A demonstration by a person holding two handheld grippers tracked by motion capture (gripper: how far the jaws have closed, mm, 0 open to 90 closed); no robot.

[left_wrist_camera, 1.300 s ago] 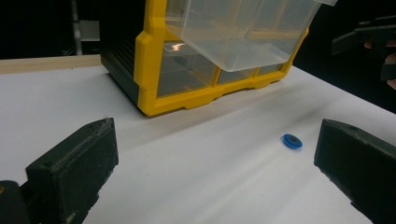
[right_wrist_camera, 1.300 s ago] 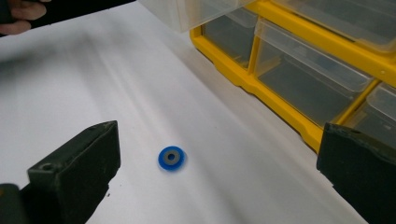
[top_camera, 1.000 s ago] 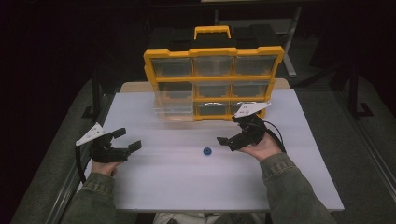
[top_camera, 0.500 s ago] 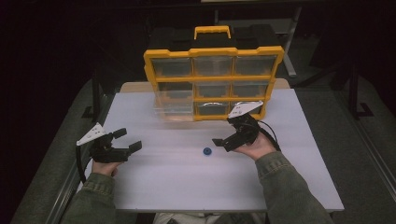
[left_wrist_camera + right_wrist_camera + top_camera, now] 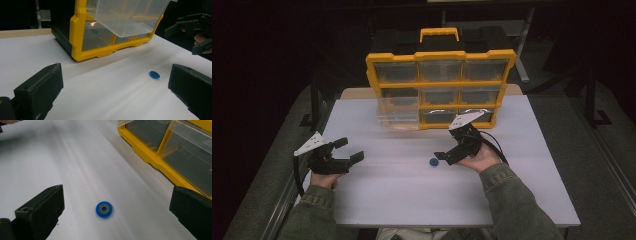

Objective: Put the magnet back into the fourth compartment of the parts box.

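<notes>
A small round blue plastic washer with a grey centre and a dark hole [image 5: 104, 209] lies flat on the smooth white table top [image 5: 412, 200], just in front of the right gripper [image 5: 447, 155], whose blocky black jaws stand wide apart around nothing. The left gripper [image 5: 348, 151], well off to the side, also has its matte jaws spread and empty. Behind stands a yellow plastic organiser case with clear drawers [image 5: 439, 85]; one transparent, glossy drawer [image 5: 398, 114] is pulled out at its lower left.
</notes>
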